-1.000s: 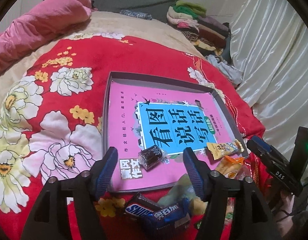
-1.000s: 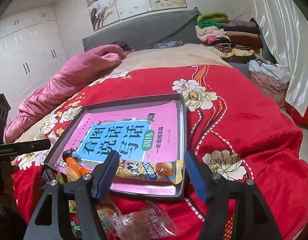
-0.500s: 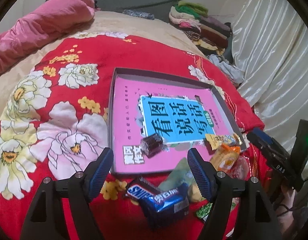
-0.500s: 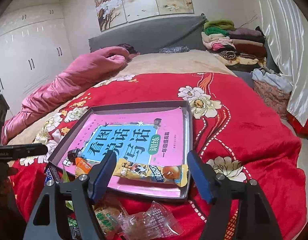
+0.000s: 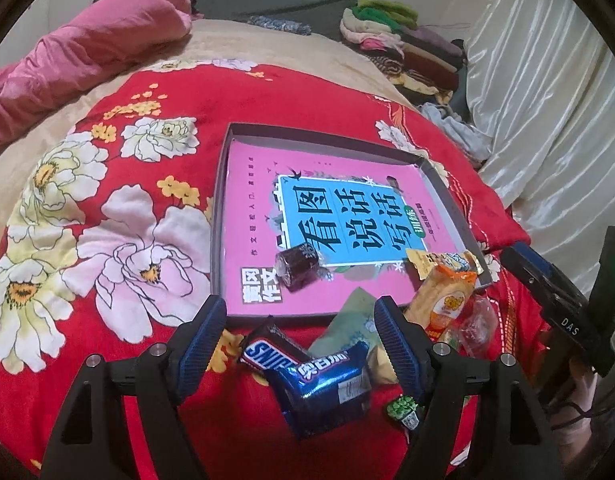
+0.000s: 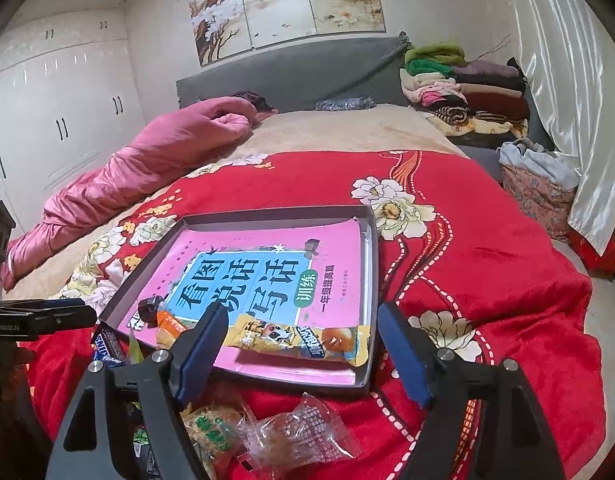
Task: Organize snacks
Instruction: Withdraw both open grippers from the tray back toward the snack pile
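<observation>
Your left gripper (image 5: 300, 338): jaws wide apart, empty, above the Snickers bar (image 5: 267, 354) just outside the gray tray (image 5: 221, 216). Right gripper (image 6: 303, 344): jaws also wide, empty, over the tray's near rim.

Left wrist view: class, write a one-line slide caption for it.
Open left gripper hovers over a blue foil biscuit packet lying beside a shallow grey tray on a red floral blanket.
</observation>
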